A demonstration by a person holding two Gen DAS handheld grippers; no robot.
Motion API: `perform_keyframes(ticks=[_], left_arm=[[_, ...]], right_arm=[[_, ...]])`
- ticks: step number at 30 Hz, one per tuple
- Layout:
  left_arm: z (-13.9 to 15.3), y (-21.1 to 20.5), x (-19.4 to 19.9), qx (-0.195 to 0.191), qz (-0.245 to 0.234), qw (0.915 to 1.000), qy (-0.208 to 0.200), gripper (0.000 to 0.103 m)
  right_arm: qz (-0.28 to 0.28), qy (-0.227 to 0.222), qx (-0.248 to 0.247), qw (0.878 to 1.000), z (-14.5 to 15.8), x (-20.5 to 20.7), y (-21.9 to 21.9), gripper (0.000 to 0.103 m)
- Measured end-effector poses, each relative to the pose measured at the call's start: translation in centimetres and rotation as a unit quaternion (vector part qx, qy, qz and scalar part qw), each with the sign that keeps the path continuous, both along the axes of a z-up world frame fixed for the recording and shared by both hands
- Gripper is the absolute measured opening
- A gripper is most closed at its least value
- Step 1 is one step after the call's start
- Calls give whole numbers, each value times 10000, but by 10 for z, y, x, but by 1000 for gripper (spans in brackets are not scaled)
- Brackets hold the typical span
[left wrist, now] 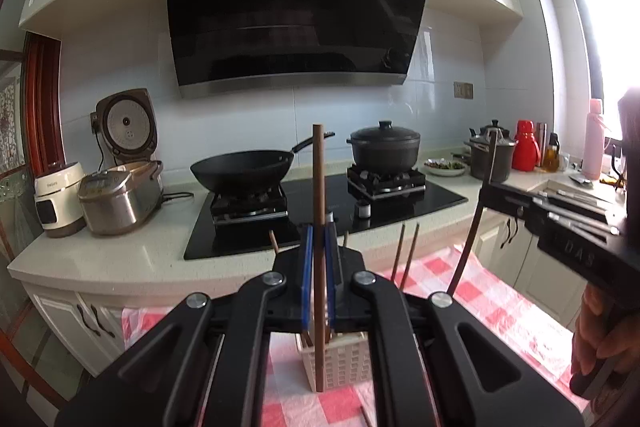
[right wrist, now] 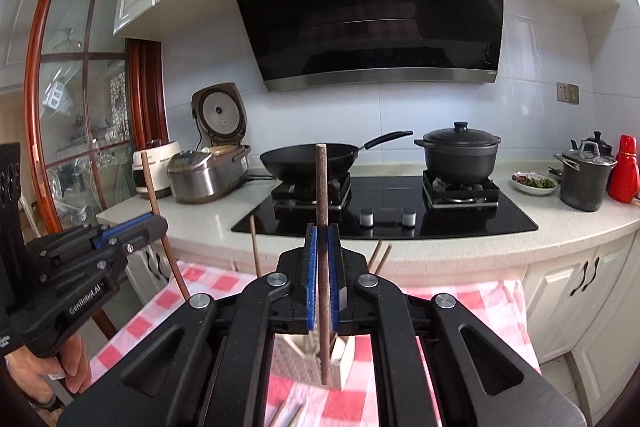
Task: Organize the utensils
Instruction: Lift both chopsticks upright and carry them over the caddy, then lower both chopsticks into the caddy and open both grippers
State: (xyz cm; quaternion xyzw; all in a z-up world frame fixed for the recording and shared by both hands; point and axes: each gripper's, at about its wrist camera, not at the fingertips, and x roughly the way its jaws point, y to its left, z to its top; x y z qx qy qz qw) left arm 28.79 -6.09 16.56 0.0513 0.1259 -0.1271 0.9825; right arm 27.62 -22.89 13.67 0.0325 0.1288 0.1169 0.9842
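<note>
My left gripper (left wrist: pixel 319 251) is shut on a brown chopstick (left wrist: pixel 319 187) that stands upright between its blue pads. My right gripper (right wrist: pixel 323 247) is shut on another brown chopstick (right wrist: pixel 322 187), also upright. Below both hangs a white slotted utensil holder (left wrist: pixel 340 359) on the red-and-white checked cloth (left wrist: pixel 472 287); several chopsticks stand in it. In the left wrist view the right gripper (left wrist: pixel 486 183) appears at the right with its chopstick (left wrist: pixel 470 239). In the right wrist view the left gripper (right wrist: pixel 154 221) appears at the left with its chopstick (right wrist: pixel 160 215). The holder (right wrist: pixel 304 355) sits under my right fingers.
Behind the table runs a counter (left wrist: pixel 120 251) with a black hob, a wok (left wrist: pixel 244 167), a lidded black pot (left wrist: pixel 384 147), two rice cookers (left wrist: pixel 120 195), a steel pot (right wrist: pixel 584 179) and a red flask (right wrist: pixel 624 171). Loose chopsticks (right wrist: pixel 286 415) lie on the cloth. A hand (right wrist: pixel 60 359) holds the left gripper.
</note>
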Motion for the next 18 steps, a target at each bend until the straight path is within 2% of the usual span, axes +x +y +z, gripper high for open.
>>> perform_keyframes(ticks=[5,8,12,18], left_arm=[[27,-2,28,-134,15,9998,-124,6],[32,-4,42,-207,-1,9997,-91,6],[19,-11,65,-166,2,9998,69,6],[-20,-12,94,-101,53,9986,522,6]], right_arm=[[3,-26,79,10000,8,22,0,5],[24,45,127,9999,5,37,2,5],[98,214,178,9996,-5,52,6,5],[223,558,191,9980,-32,74,12,5]])
